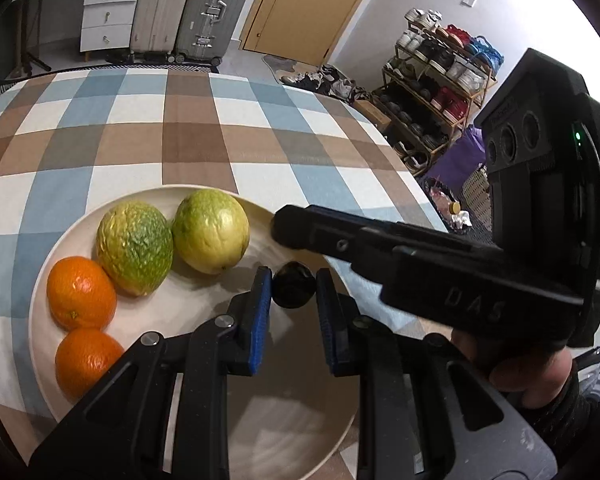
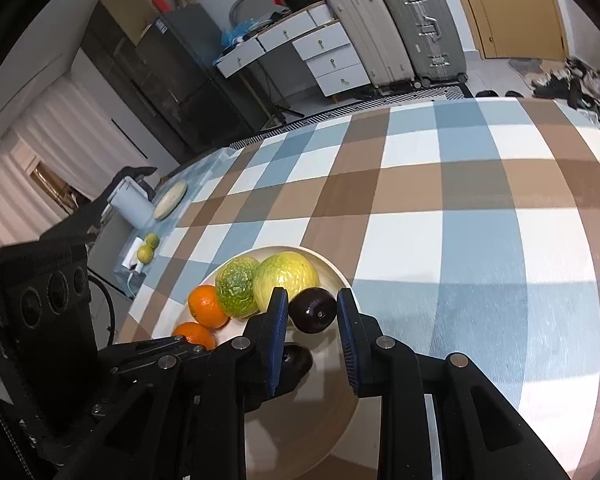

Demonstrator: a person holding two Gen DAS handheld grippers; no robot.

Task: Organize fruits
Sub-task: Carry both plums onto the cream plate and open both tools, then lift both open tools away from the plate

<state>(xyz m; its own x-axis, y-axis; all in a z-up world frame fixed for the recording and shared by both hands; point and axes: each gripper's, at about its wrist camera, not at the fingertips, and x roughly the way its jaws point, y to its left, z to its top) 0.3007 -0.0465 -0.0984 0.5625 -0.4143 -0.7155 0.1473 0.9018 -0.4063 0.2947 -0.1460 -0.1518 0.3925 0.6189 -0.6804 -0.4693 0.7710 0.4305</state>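
A cream plate [image 1: 36, 320] on the checked tablecloth carries two oranges [image 1: 81, 293] at its left and two green-yellow fruits [image 1: 134, 248] behind them. My left gripper [image 1: 293, 292] hangs over the plate's right half, shut on a small dark plum [image 1: 293, 289] at its fingertips. My right gripper [image 2: 313, 312] is shut on a second dark plum [image 2: 312, 310] above the plate's far rim [image 2: 340, 276], beside the yellow fruit [image 2: 286, 276]. The left gripper's plum [image 2: 300, 360] shows just below it. In the left wrist view the right gripper [image 1: 280, 227] reaches in from the right.
At the table's far left edge stand a white jug [image 2: 130, 204], a round board [image 2: 171, 200] and two limes [image 2: 146, 248]. A shoe rack [image 1: 432, 92] and suitcases [image 1: 204, 12] stand on the floor beyond. A hand [image 1: 528, 376] holds the right gripper.
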